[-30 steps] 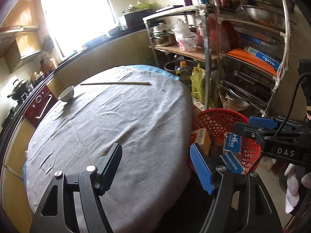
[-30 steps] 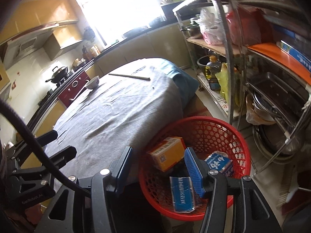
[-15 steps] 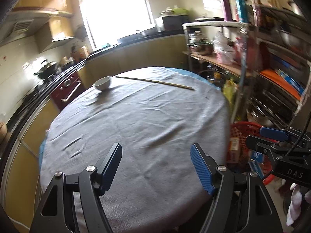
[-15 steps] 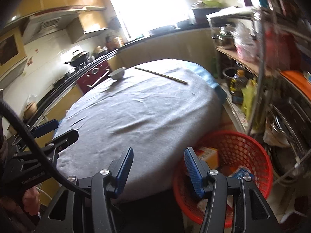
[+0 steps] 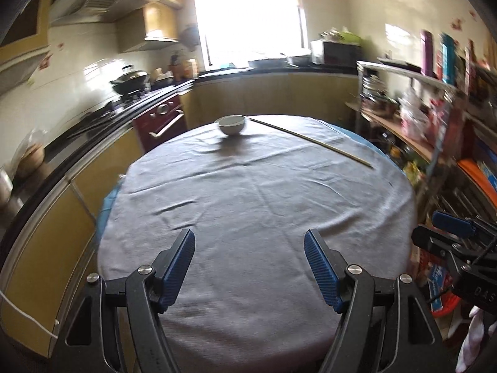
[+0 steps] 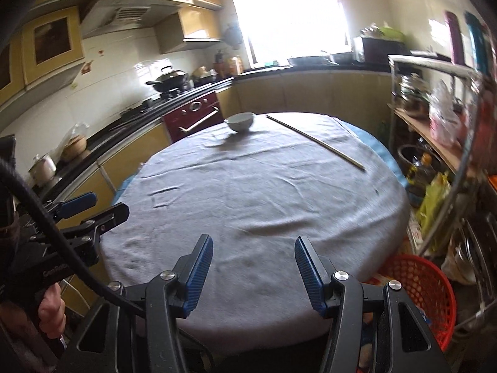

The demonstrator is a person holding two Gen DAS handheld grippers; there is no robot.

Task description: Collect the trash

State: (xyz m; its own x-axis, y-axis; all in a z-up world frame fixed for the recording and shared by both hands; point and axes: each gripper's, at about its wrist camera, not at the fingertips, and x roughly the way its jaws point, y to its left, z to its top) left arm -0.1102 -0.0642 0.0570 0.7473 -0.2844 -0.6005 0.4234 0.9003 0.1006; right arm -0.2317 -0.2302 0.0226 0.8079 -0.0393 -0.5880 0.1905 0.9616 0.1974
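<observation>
- Your left claw [image 5: 249, 250] is spread wide and holds nothing; it hangs above the near edge of the round bench [image 5: 257, 205], which wears a grey cloth.
- Your right claw [image 6: 253, 256] is also spread and empty, above the near right part of the same bench [image 6: 257, 192].
- In the right wrist view your left claw [image 6: 93, 206] shows at the left side, beside the bench edge (your hand [image 6: 51, 312] grips its handle lower down).
- In the left wrist view your right claw [image 5: 447, 230] shows at the right border, past the bench rim.
- The red basket [image 6: 425, 292] stands on the floor, just beside the near right edge of the bench; only a part of its rim and mesh wall is visible.
- The trash is in this basket: from the left wrist view you see a blue and white packet [image 5: 436, 283] inside the basket [image 5: 447, 306], partly hidden behind the right claw.
- On the far side of the bench a white bowl [image 5: 232, 124] stands upright, and a long thin stick [image 5: 310, 141] lies near it, slanting toward the right rim.
</observation>
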